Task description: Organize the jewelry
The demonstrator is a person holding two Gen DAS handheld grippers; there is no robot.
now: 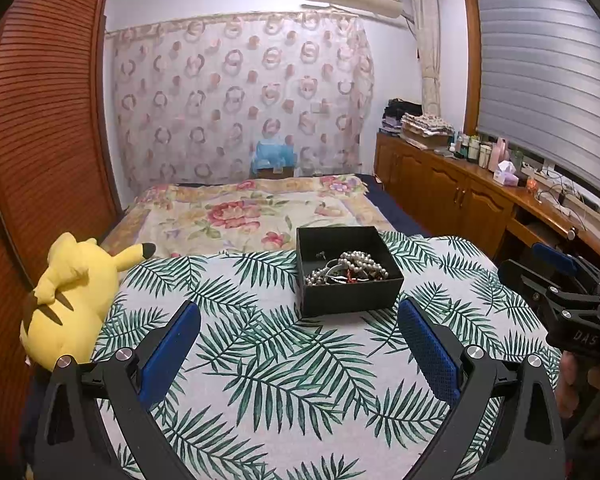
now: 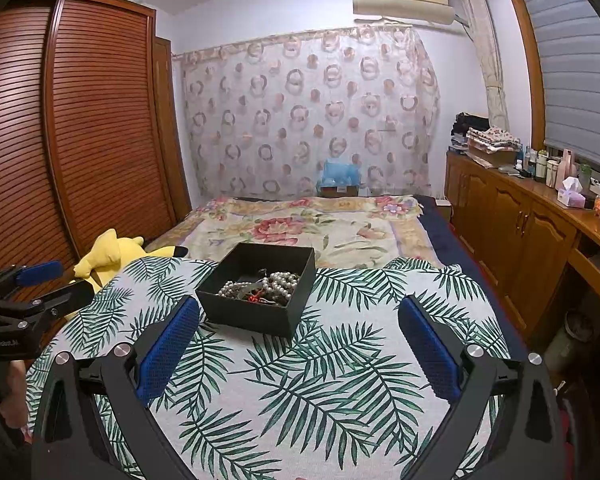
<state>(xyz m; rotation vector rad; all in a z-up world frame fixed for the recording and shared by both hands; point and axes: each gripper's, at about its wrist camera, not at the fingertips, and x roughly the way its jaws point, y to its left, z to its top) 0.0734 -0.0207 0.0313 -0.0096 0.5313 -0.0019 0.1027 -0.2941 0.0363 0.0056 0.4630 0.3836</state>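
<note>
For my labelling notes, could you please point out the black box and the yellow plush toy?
black box (image 1: 350,296), left wrist view, front wall.
yellow plush toy (image 1: 74,300), left wrist view, middle of body.

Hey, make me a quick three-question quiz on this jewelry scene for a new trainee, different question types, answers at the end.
1. True or false: the left gripper holds a necklace.
2. Multiple choice: the square black cardboard box with the tangled pearl bead strands rests on A) the wooden sideboard, B) the palm-leaf printed cloth, C) the floor.
3. Fill in: the yellow plush toy lies to the ____ of the box in the left wrist view.

Key: 1 false, its fingers stand open and empty, as do the right gripper's; 2 B; 3 left.
</note>
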